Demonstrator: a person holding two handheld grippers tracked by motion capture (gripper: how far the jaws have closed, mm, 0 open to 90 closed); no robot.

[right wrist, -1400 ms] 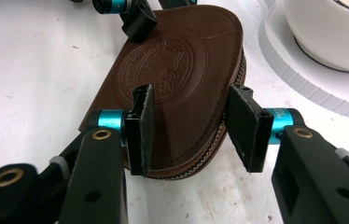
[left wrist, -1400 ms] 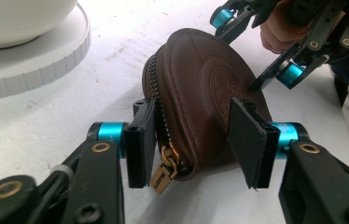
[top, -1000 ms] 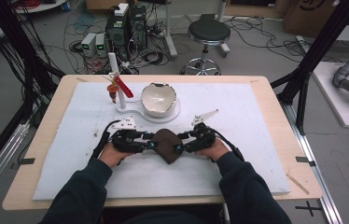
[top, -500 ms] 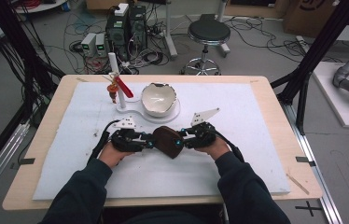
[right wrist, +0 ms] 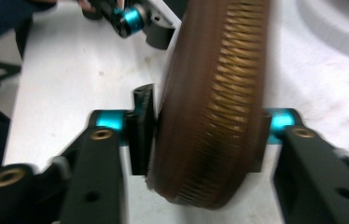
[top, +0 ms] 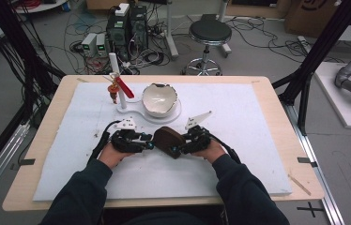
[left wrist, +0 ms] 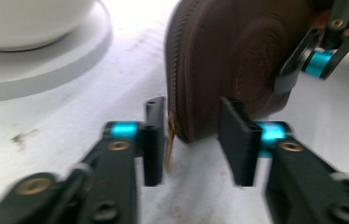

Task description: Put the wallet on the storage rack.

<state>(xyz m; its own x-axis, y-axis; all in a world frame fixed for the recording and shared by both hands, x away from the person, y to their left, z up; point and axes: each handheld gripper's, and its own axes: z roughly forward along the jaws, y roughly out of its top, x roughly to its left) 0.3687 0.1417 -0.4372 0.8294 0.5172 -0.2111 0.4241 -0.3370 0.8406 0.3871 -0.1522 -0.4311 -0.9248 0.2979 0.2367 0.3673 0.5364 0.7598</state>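
Desk (top: pixel 258 93) centre, in the high view, is where a brown zip pouch (top: pixel 169 140) is held on edge between the left gripper (top: pixel 149 144) and the right gripper (top: pixel 177 150), with bare mat around and a bowl (top: pixel 158 99) just behind.

In the left gripper view, the fingers have just been opening; the zipper pull (left wrist: pixel 169 140) hangs between them, seemingly ungripped.

In the right gripper view, the pouch is clamped across its thickness, presumably to steady it for unzipping.
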